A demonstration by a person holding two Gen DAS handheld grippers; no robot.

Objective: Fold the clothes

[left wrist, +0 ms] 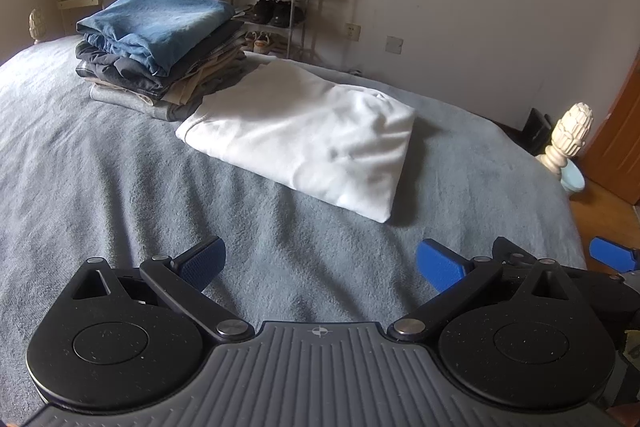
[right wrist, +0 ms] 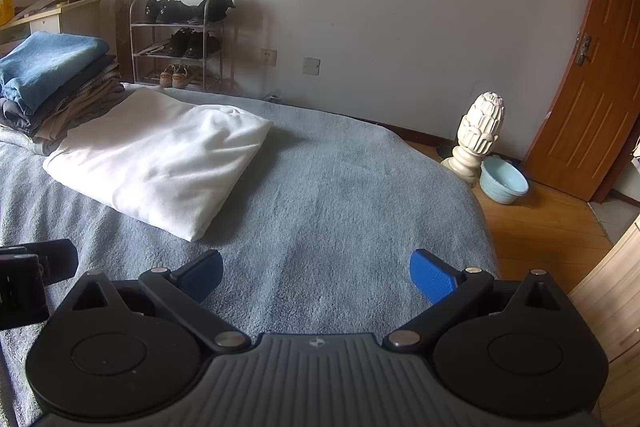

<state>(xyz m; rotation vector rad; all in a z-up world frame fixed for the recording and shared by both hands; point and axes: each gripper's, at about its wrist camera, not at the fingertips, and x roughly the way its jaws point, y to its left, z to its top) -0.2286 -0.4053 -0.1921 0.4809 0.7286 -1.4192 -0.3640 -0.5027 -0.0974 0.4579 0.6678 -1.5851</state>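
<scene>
Hovering over the grey bedspread (left wrist: 100, 163), left gripper (left wrist: 320, 263) and right gripper (right wrist: 316, 273) are both gaping wide, holding nothing. White garment (left wrist: 304, 143) is lying folded just beside the stack of folded clothes (left wrist: 156, 47), probably awaiting transfer onto it.

Soft daylight, gentle shadows, sharp focus, fisheye bending, dark vignetted corners

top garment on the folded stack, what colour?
Blue top garment; the left wrist view shows it best.
</scene>
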